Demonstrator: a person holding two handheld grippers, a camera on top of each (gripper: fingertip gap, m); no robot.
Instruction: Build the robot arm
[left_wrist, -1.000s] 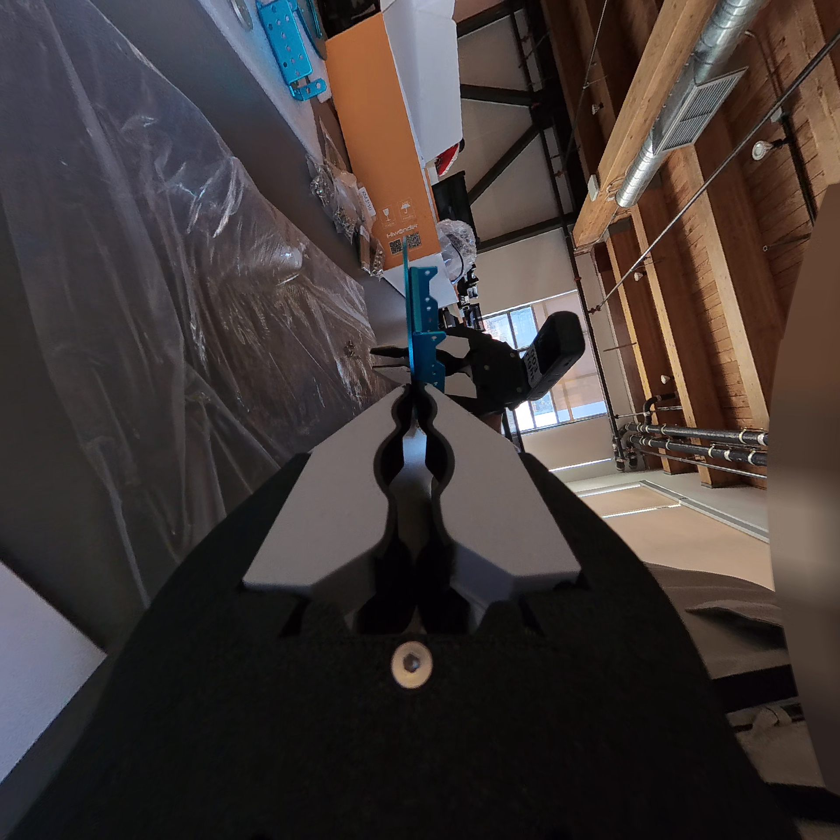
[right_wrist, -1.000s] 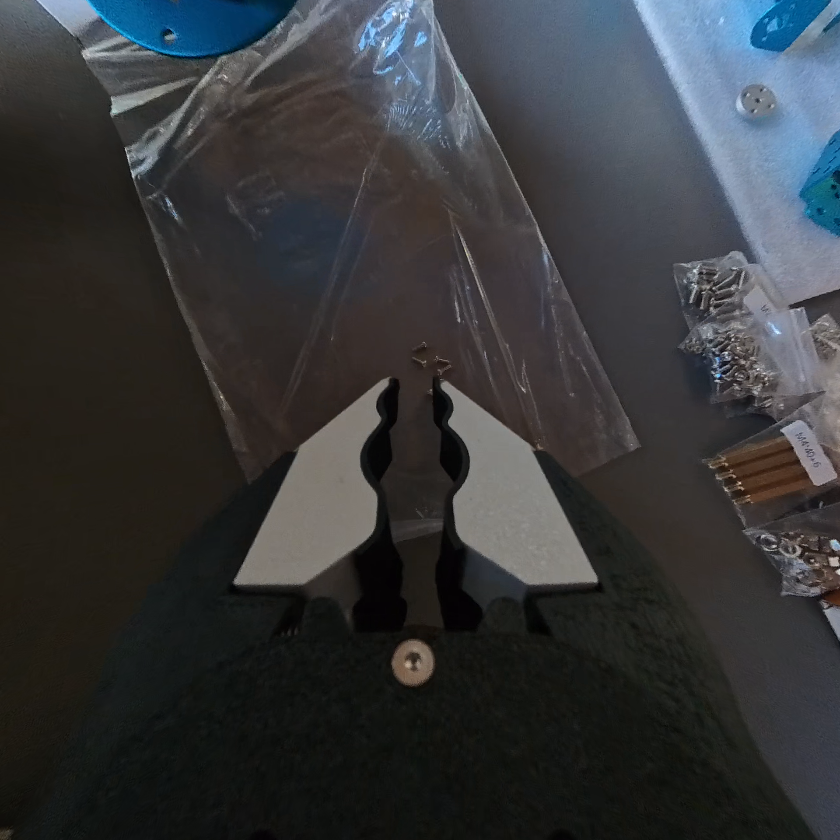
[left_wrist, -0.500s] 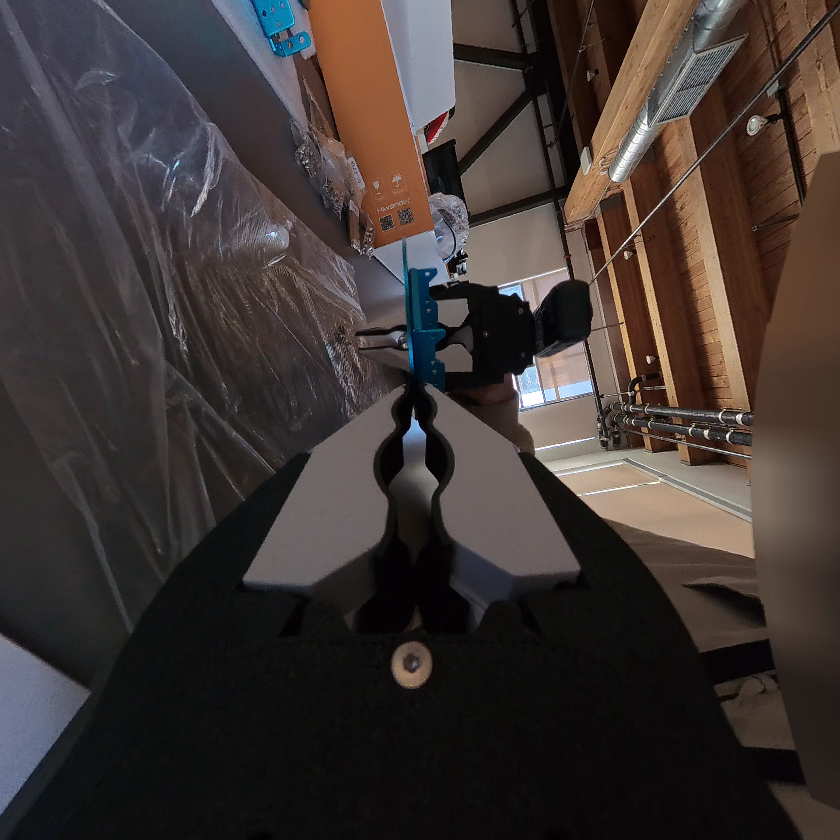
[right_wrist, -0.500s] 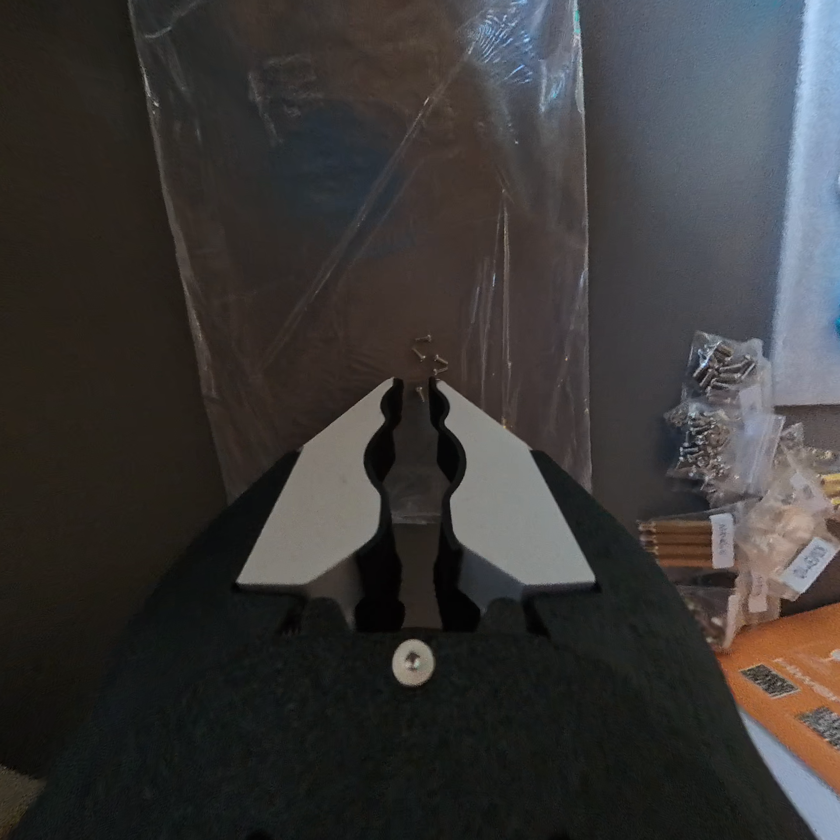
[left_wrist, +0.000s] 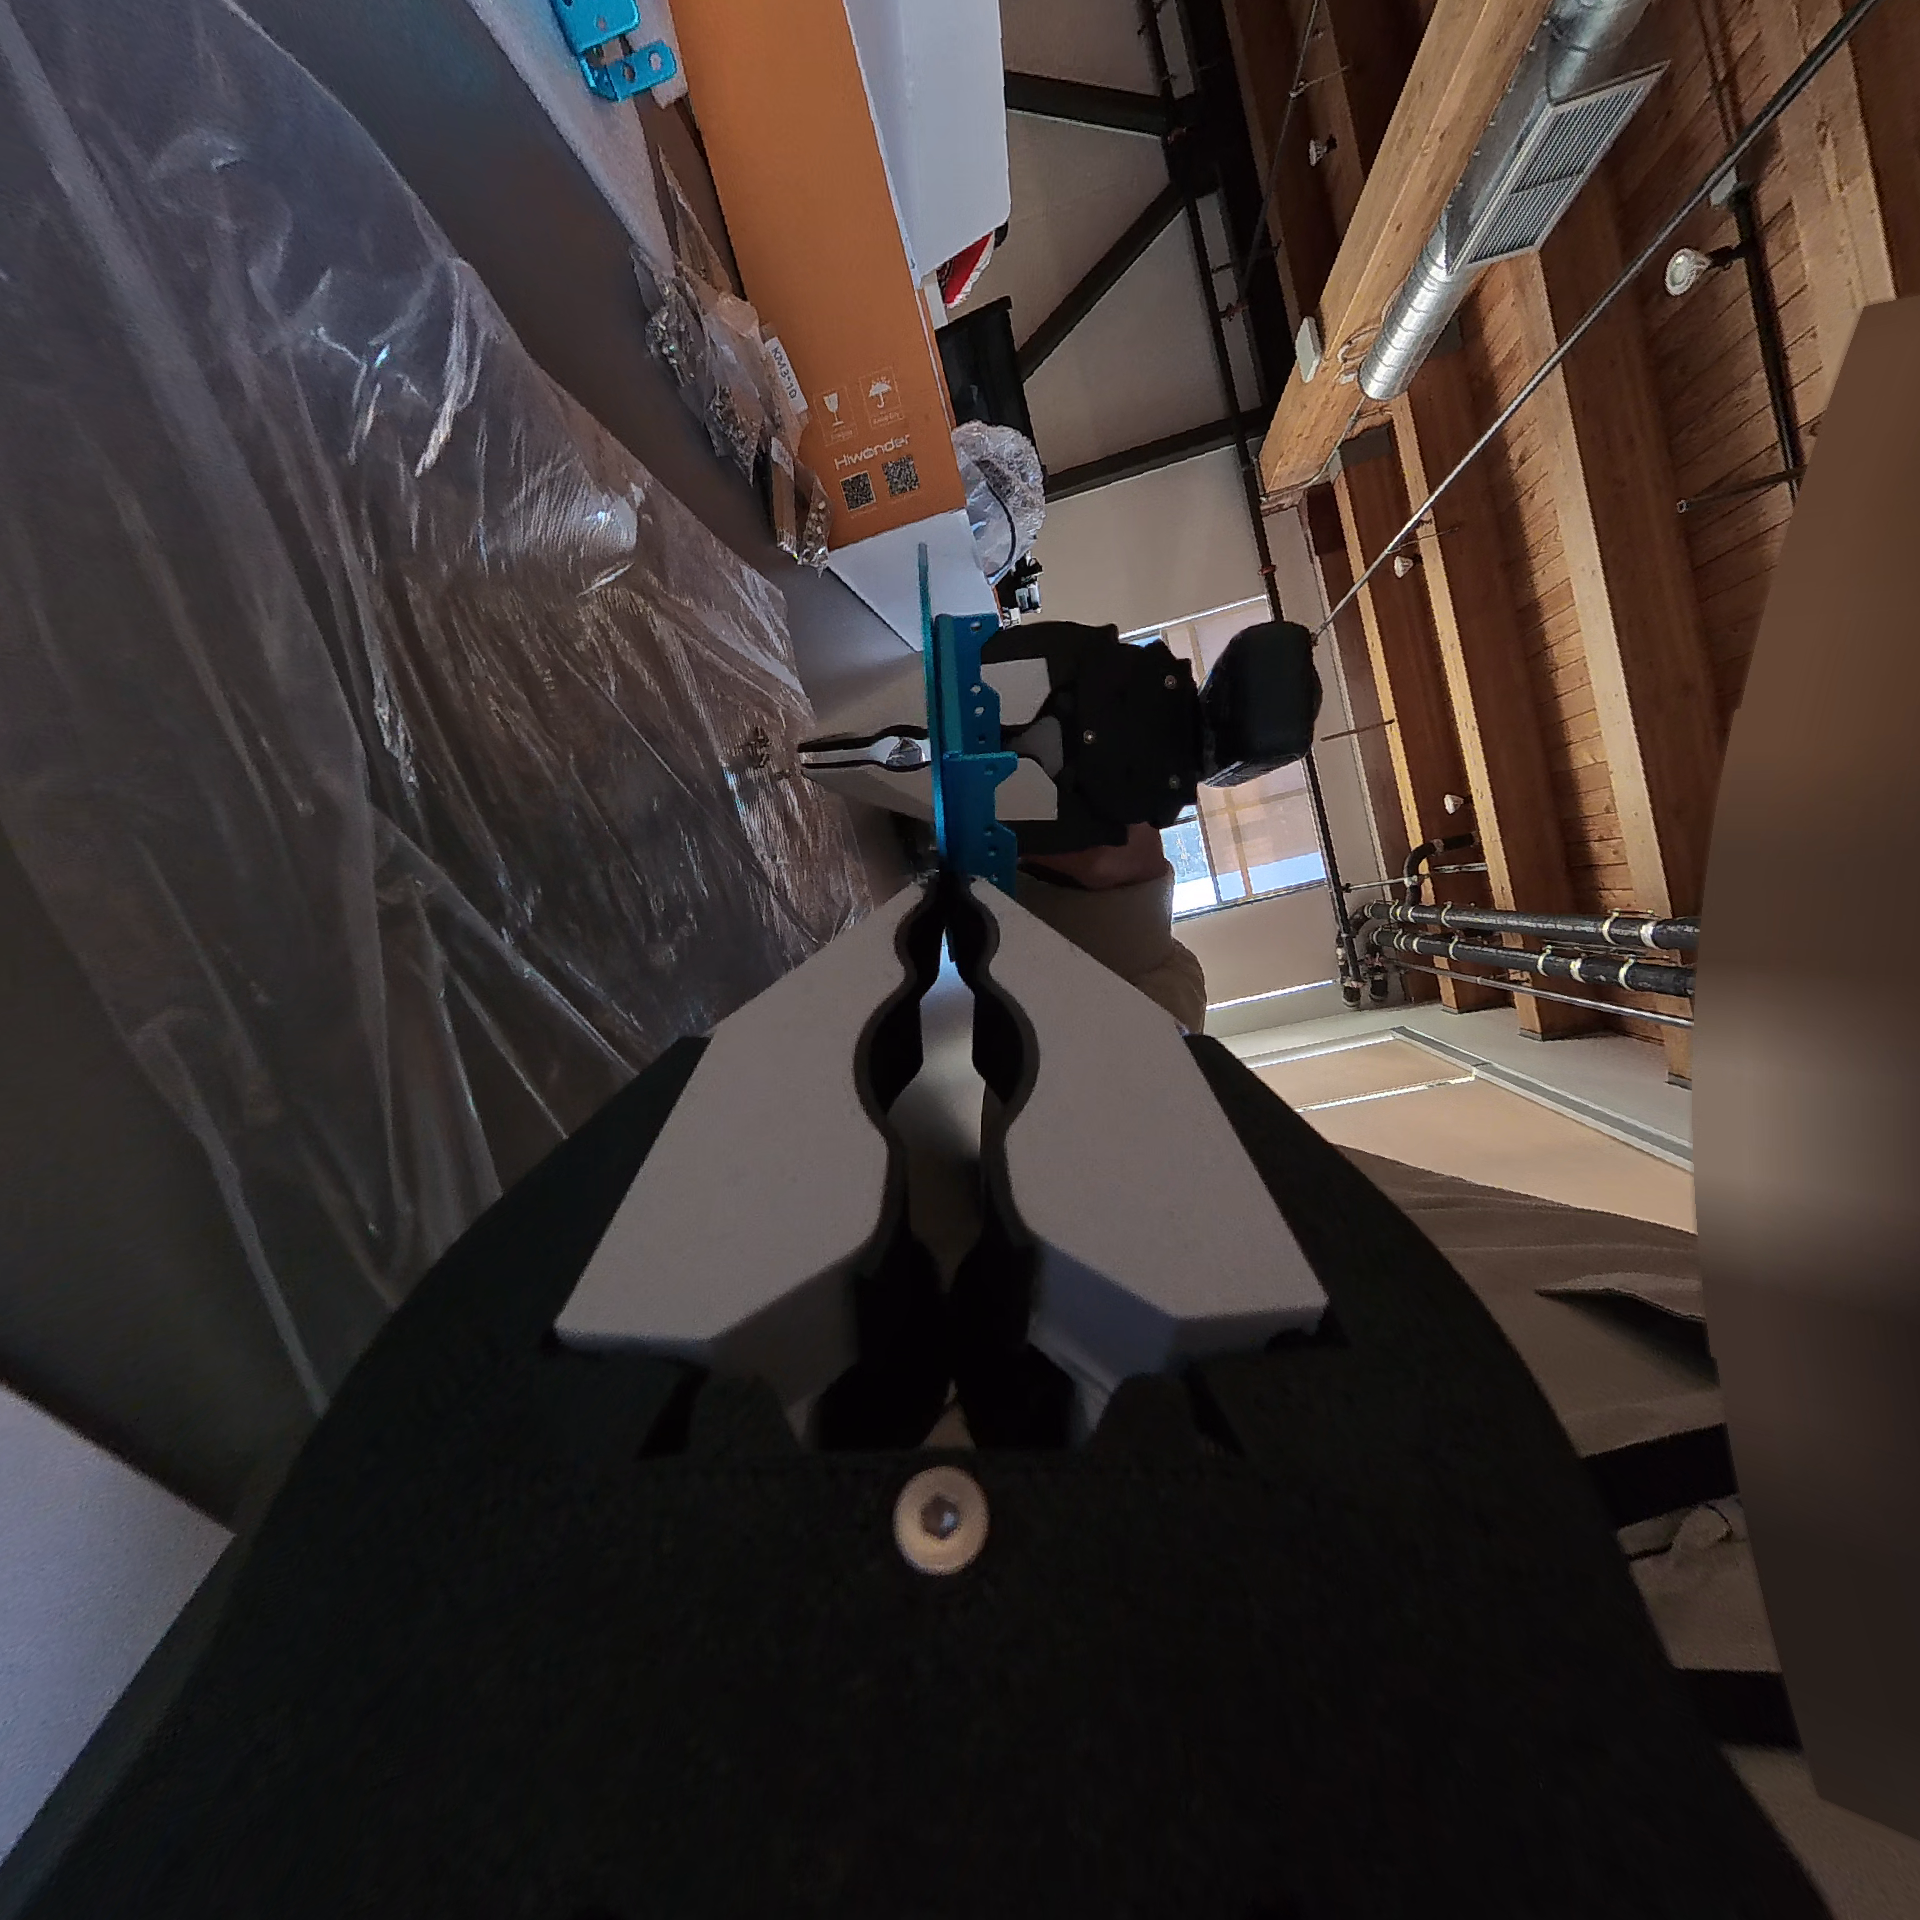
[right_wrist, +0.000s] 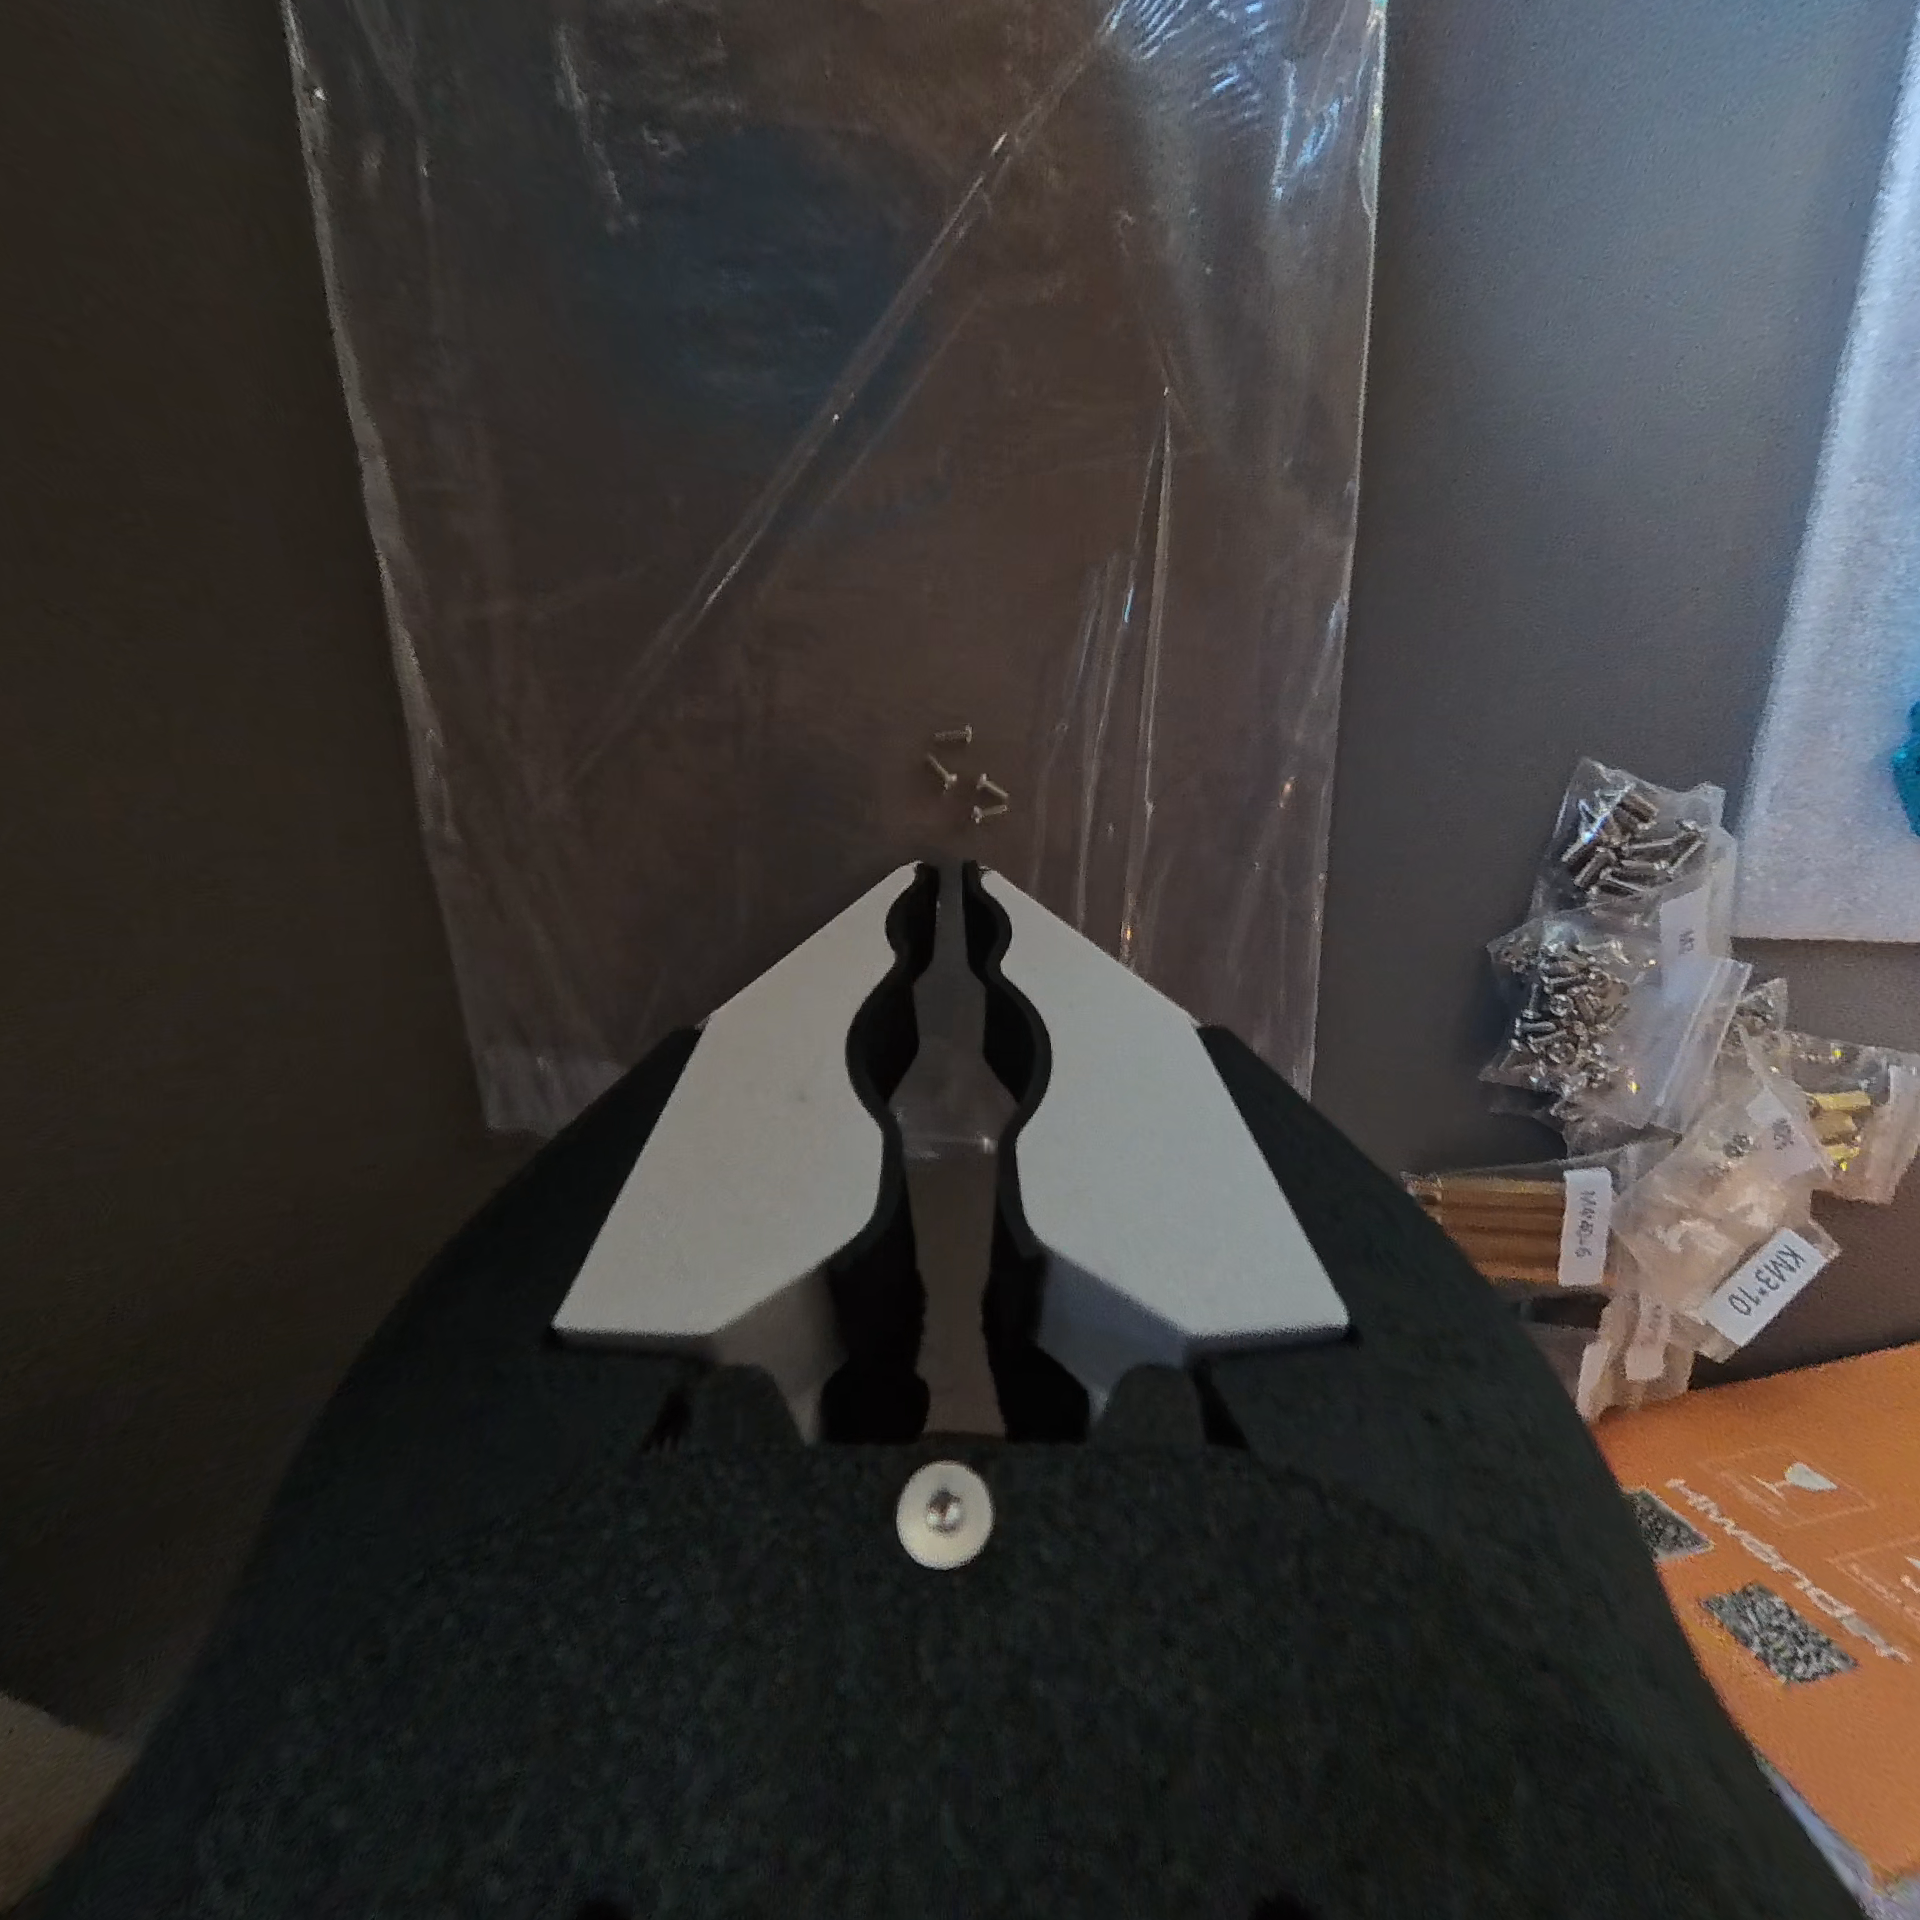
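My left gripper (left_wrist: 948, 883) is shut on the lower edge of a blue perforated metal bracket (left_wrist: 971, 748) and holds it upright in the air beside the table. Behind the bracket my right gripper (left_wrist: 805, 753) points its tips down at the table. In the right wrist view the right gripper (right_wrist: 948, 864) rests on a clear plastic bag (right_wrist: 727, 468). Its jaws are only a thin gap apart, pinched at the near edge of a cluster of small screws (right_wrist: 966, 795). The screw between the tips is mostly hidden.
The table (right_wrist: 156, 520) is dark grey. Right of the bag lie small bags of screws (right_wrist: 1600, 966), a bag of brass standoffs (right_wrist: 1486, 1216), an orange box (right_wrist: 1818, 1558) and a white foam sheet (right_wrist: 1849, 623). Another blue bracket (left_wrist: 613, 47) lies at the far end. Some 20 cm of space lies between my two pairs of fingers.
My right gripper turned to face along the bag and its jaws narrowed to a thin gap at the screws. My left gripper kept hold of the blue bracket and shifted slightly.
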